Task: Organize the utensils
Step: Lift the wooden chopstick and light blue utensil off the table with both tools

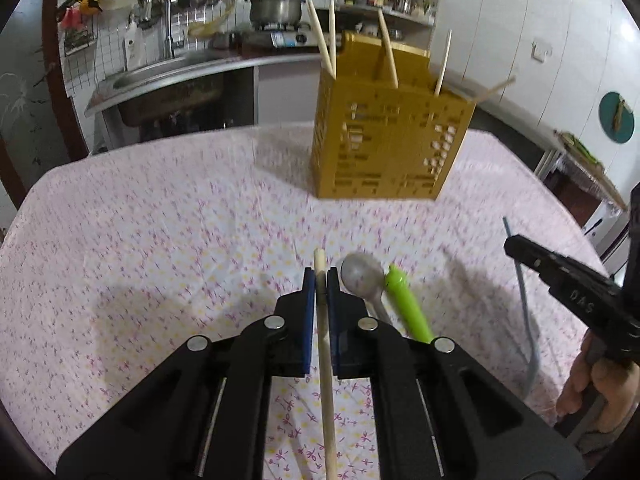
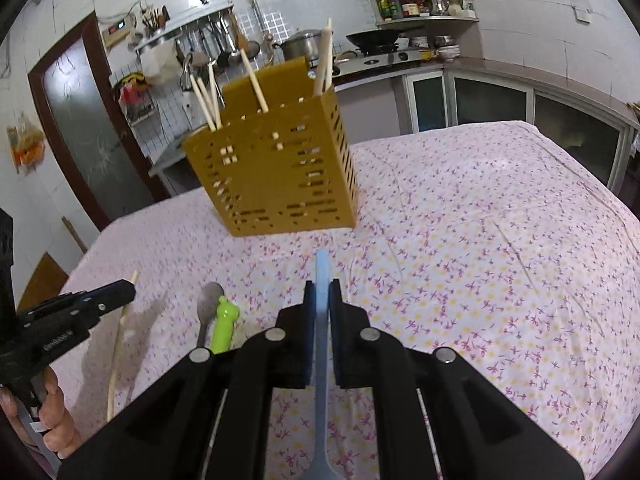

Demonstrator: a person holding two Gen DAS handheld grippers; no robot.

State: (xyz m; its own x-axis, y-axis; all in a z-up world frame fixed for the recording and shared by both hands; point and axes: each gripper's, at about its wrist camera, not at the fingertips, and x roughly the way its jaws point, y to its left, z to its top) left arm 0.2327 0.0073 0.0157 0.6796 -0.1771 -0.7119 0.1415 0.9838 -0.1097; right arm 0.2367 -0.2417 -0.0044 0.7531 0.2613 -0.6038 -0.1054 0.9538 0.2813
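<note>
Clamped in our left gripper [image 1: 321,280] is a wooden chopstick [image 1: 326,360]. Our right gripper [image 2: 322,292] squeezes a blue utensil handle [image 2: 322,320]. We see a metal spoon [image 1: 362,278] and a green utensil [image 1: 408,306] lying together on the flowery counter [image 1: 160,220]. Far ahead stands the yellow holder [image 1: 388,140], with lots of bare cloth around it.

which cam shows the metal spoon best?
Left wrist: the spoon lies close, bowl fully visible beside the green utensil. Right wrist shows it smaller, near the frame's lower left, handle partly hidden by the gripper body.
</note>
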